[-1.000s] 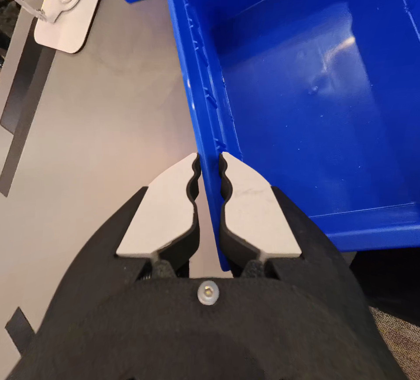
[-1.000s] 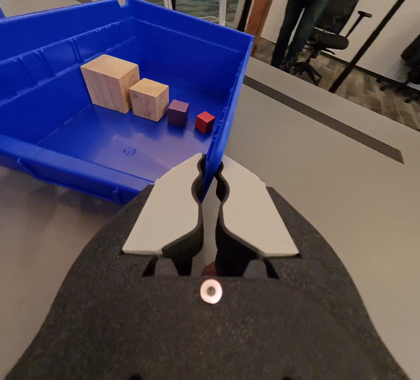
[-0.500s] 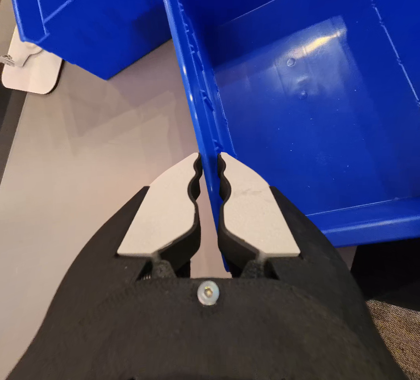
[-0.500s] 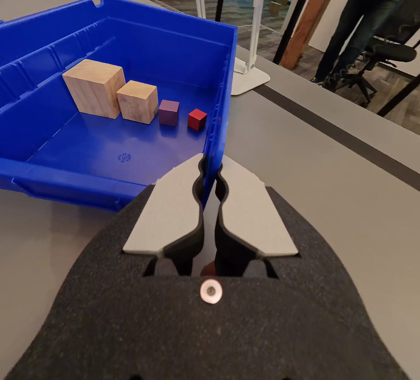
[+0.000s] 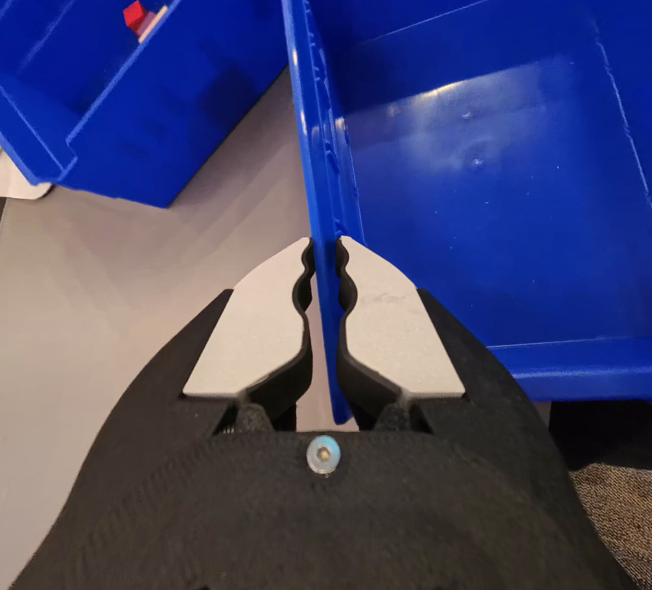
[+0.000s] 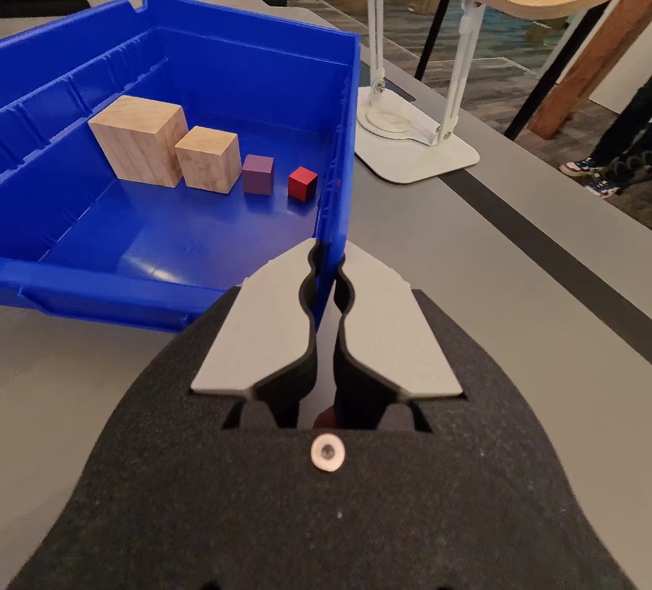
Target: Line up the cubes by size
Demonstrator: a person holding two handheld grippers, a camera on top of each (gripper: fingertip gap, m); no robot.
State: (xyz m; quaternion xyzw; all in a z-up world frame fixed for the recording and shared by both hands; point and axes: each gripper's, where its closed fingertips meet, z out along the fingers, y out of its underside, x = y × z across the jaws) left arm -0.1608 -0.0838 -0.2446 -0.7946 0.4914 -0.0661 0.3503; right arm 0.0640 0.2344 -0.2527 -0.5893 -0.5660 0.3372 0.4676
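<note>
the left gripper (image 5: 324, 245) is clamping the side wall of an empty blue bin (image 5: 494, 185), pads pressing on the plastic from both sides, while the right gripper (image 6: 328, 255) is pinching the side wall of a second blue bin (image 6: 218, 23) sitting on the grey table (image 6: 494, 291). inside that second bin four cubes are standing in a row from big to small: large wooden cube (image 6: 139, 139), smaller wooden cube (image 6: 208, 158), purple cube (image 6: 258, 173) and red cube (image 6: 302, 183) (the red one nearest the gripped wall). a white stand (image 6: 416, 146) is sitting just beyond that bin
</note>
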